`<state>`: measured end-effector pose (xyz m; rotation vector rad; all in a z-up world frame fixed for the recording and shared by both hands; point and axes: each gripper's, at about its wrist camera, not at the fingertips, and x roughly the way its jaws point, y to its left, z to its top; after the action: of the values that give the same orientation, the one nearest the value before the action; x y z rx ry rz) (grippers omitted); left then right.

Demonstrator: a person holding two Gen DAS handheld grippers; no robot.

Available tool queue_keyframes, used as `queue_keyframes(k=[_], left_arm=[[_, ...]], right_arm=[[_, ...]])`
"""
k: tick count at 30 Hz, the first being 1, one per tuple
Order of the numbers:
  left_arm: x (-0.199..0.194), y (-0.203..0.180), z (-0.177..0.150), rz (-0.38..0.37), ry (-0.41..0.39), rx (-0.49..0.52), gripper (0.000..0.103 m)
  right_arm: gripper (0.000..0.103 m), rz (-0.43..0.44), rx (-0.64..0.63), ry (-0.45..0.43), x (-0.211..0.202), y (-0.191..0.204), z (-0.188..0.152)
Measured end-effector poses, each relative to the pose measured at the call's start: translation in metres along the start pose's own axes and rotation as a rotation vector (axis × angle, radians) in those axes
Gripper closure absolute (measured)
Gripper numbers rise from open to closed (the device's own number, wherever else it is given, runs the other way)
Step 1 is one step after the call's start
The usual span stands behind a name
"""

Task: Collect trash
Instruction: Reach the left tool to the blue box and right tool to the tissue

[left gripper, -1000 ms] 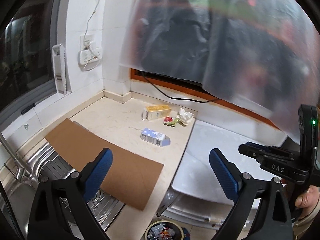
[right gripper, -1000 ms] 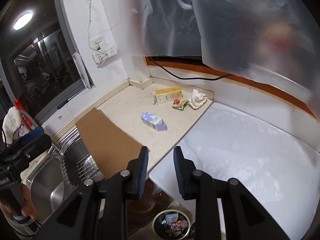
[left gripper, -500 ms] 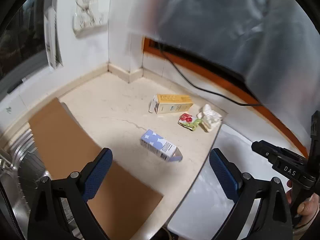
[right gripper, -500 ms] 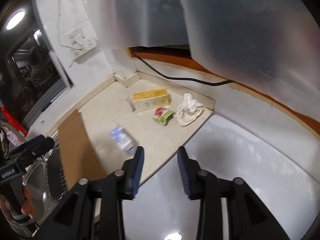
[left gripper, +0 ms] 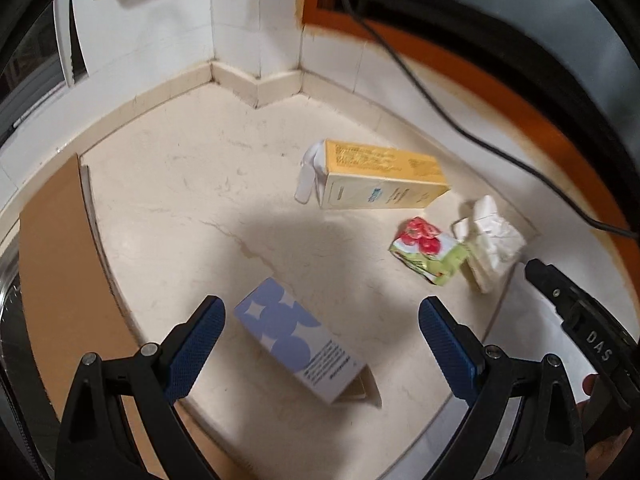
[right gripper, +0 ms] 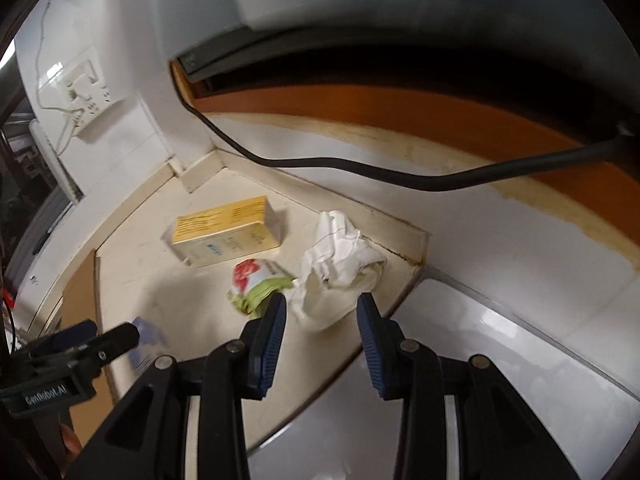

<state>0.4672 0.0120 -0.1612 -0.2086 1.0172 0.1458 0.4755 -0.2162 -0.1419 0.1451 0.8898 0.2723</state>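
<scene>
While the left tool hangs with its blue pads wide apart over the cream bench, a blue-and-white carton lies on its side between them at lower centre, untouched. At right of that frame sit a yellow box, a red-and-green wrapper and a crumpled white tissue. Seen from the right wrist, the right tool has its pads apart at lower centre, the tissue just beyond them, not gripped.
</scene>
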Motion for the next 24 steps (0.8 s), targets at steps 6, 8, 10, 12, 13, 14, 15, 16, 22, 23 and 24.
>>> queue_keyframes(k=[6, 8, 10, 12, 13, 14, 15, 16, 22, 23, 24], left_arm=[[0.026, 0.001, -0.008, 0.057, 0.039, -0.01, 0.006], [0.031, 0.001, -0.012, 0.062, 0.049, -0.01, 0.006], [0.033, 0.004, -0.013, 0.063, 0.053, -0.015, 0.006], [0.034, 0.005, -0.016, 0.066, 0.057, -0.017, 0.006], [0.035, 0.007, -0.017, 0.066, 0.06, -0.02, 0.006], [0.035, 0.01, -0.017, 0.066, 0.063, -0.023, 0.006], [0.036, 0.012, -0.017, 0.059, 0.062, -0.028, 0.006], [0.036, 0.014, -0.018, 0.058, 0.063, -0.033, 0.006], [0.031, 0.028, -0.021, 0.029, 0.06, -0.093, 0.017], [0.03, 0.028, -0.022, 0.027, 0.061, -0.098, 0.018], [0.03, 0.029, -0.023, 0.025, 0.061, -0.105, 0.018]], right_arm=[[0.065, -0.038, 0.048, -0.038, 0.021, -0.004, 0.008], [0.065, -0.055, 0.062, -0.036, 0.029, -0.005, 0.01], [0.065, -0.056, 0.079, -0.029, 0.037, -0.008, 0.012], [0.065, -0.071, 0.088, -0.013, 0.046, -0.01, 0.013], [0.065, -0.067, 0.096, -0.009, 0.05, -0.012, 0.012], [0.062, -0.064, 0.101, -0.007, 0.052, -0.013, 0.012], [0.06, -0.062, 0.108, -0.005, 0.055, -0.013, 0.011], [0.059, -0.055, 0.111, -0.005, 0.057, -0.014, 0.011], [0.055, -0.051, 0.102, 0.0, 0.067, -0.01, 0.01], [0.055, -0.053, 0.104, 0.0, 0.068, -0.011, 0.01], [0.054, -0.055, 0.106, 0.0, 0.069, -0.011, 0.01]])
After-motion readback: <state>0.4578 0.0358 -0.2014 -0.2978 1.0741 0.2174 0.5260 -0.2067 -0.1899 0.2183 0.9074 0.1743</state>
